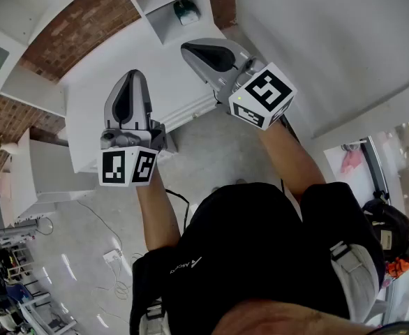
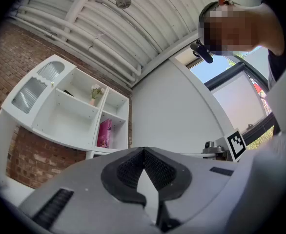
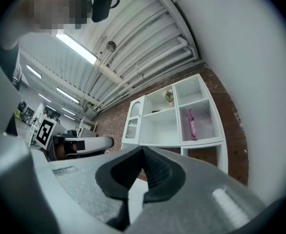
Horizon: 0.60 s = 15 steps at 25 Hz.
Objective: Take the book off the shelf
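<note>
Both forearms reach forward — left claw (image 1: 131,72) and right claw (image 1: 186,46) clenched empty, aimed at the shelf (image 3: 153,128).

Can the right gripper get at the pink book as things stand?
Probably yes: the pink book stands alone in an open-fronted shelf compartment, nothing before it; but the right gripper is shut and well short of it.

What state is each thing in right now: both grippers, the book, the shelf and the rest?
left gripper: shut, nothing between the jaws.
right gripper: shut, nothing between the jaws.
shelf: standing, most compartments open-fronted.
book: upright in a right-hand compartment, untouched.
plant pot: upright in an upper compartment.
glass door: looks closed.
</note>
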Each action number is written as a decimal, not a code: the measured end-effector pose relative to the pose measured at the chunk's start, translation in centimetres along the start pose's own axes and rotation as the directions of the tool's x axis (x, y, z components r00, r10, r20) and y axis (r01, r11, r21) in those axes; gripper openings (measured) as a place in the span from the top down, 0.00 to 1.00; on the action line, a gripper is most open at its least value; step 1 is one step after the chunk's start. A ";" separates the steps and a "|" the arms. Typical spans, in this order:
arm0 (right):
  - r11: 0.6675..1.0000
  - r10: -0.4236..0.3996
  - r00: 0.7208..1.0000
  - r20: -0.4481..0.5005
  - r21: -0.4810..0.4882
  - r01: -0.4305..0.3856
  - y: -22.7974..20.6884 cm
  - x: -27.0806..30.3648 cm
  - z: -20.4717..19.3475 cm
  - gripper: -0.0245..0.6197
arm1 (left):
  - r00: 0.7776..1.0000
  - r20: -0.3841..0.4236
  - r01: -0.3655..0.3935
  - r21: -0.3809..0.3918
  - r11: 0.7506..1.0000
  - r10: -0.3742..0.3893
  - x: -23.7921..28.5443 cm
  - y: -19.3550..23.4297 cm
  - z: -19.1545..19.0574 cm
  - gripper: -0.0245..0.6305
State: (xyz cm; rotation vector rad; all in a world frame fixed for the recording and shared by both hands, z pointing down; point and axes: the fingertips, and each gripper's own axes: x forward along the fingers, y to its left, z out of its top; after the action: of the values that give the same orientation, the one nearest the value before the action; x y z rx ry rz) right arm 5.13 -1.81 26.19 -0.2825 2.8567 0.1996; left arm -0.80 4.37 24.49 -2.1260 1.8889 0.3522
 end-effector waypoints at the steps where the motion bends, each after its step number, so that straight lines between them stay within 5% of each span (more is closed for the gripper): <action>1: 1.000 0.002 1.000 0.000 0.000 -0.002 -0.1 -0.1 0.0 0.96 | 1.000 0.000 -0.001 0.002 1.000 0.001 0.1 -0.1 0.0 0.96; 15: 1.000 0.012 1.000 0.009 0.022 -0.012 -3.2 -1.0 0.8 0.96 | 0.999 -0.011 -0.039 0.027 0.999 0.039 2.0 -0.9 -0.7 0.96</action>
State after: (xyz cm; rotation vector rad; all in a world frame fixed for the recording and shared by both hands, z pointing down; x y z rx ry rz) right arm 6.91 -4.57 25.36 -0.2601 2.8506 0.1715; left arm 0.32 2.35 24.50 -2.0811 1.9332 0.3220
